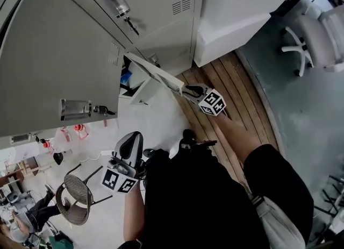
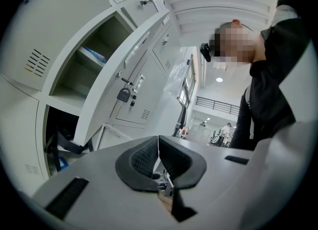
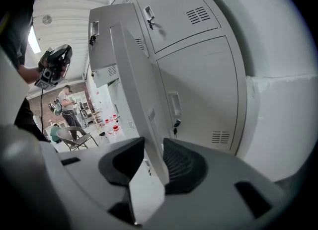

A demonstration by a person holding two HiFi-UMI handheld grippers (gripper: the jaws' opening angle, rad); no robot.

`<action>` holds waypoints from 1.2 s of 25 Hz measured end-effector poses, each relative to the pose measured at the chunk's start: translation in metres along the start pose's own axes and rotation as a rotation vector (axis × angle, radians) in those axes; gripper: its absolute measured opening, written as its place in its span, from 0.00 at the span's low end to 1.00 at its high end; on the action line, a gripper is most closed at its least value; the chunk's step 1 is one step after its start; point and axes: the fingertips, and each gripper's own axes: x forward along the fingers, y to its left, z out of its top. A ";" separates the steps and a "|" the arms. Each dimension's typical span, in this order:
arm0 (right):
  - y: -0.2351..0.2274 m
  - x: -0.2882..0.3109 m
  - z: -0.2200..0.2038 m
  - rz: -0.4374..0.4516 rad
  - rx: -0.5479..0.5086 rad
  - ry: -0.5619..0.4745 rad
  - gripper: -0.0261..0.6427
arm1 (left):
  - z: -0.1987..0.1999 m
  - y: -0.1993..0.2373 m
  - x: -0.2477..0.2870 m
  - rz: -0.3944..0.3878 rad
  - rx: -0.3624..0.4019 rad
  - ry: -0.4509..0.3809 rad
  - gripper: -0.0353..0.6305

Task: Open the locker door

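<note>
The grey locker door [image 1: 156, 73] stands swung out from the bank of lockers, its free edge pointing toward me. My right gripper [image 1: 186, 90] reaches to that edge. In the right gripper view the door [image 3: 130, 95] runs straight between the jaws of my right gripper [image 3: 153, 160], and both pads lie against it. My left gripper [image 1: 132, 139] hangs lower left, away from the lockers; its pads meet with nothing between them, as the left gripper [image 2: 158, 150] also shows in its own view. The open compartment [image 2: 82, 70] holds shelves and some items.
Closed lockers with handles [image 1: 75, 108] and keys fill the upper left. A white block [image 1: 231, 16] stands right of the lockers, above a wooden floor strip [image 1: 236, 86]. A wicker chair [image 1: 75, 191] is lower left, an office chair [image 1: 317, 35] upper right. A padlock [image 2: 122, 94] hangs on a neighbouring door.
</note>
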 end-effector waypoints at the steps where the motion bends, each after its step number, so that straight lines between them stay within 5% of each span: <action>1: 0.001 0.000 0.000 -0.003 -0.002 -0.001 0.23 | 0.000 0.000 -0.001 0.000 -0.001 -0.002 0.08; 15: 0.040 0.013 -0.003 -0.033 -0.063 0.060 0.16 | 0.005 0.027 -0.053 0.007 -0.045 -0.053 0.08; 30: 0.183 0.136 0.014 0.082 -0.137 0.184 0.21 | 0.066 0.135 -0.179 0.025 -0.022 -0.137 0.08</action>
